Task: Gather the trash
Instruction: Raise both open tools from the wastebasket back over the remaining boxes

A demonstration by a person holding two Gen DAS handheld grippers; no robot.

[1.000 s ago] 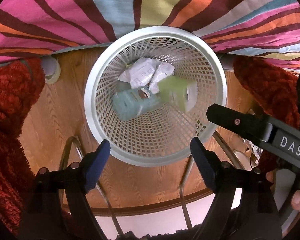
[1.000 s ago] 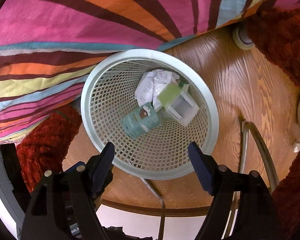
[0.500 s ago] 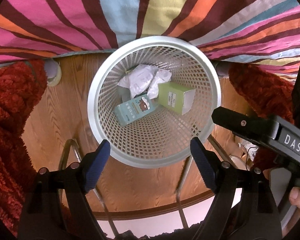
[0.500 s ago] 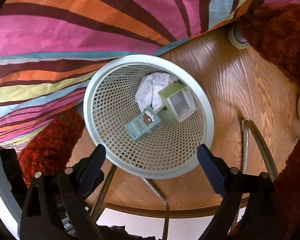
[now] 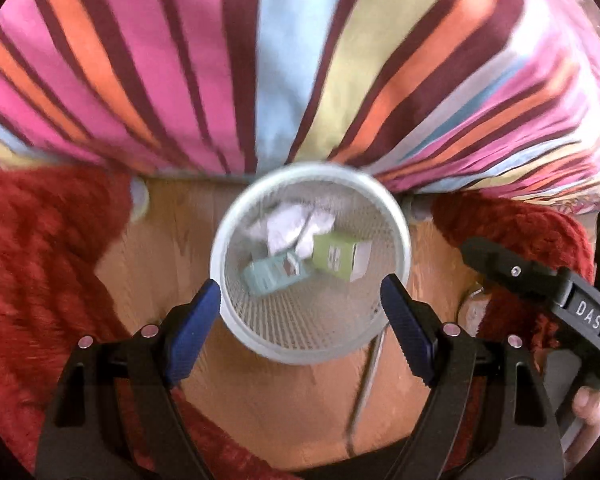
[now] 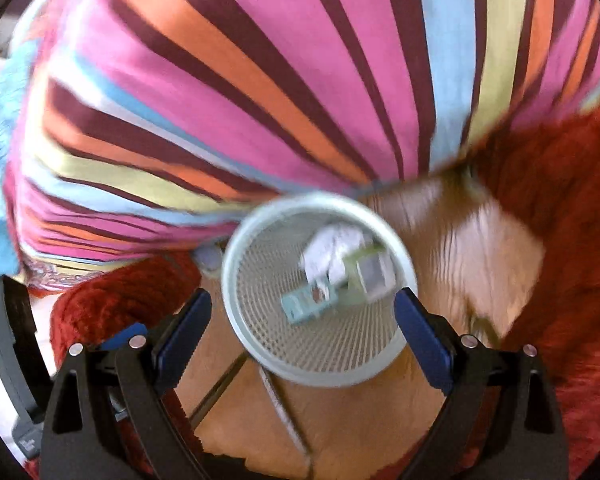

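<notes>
The white mesh basket [image 5: 236, 312] stands on the wooden floor [image 5: 172, 248] with its mouth wide open upward; nothing covers it. Inside, a teal box [image 5: 266, 276], a green box [image 5: 336, 258] and crumpled paper [image 5: 288, 226] fill only the bottom, leaving room above them. The striped bedspread [image 5: 300, 60] hangs just beyond the far rim and blocks that side. Red shaggy rugs [image 5: 40, 260] flank the bare floor left and right. Thin metal legs [image 5: 364, 380] cross the near floor. The left claw [image 5: 300, 316] and right claw [image 6: 302, 328] hang spread and empty above the near rim.
</notes>
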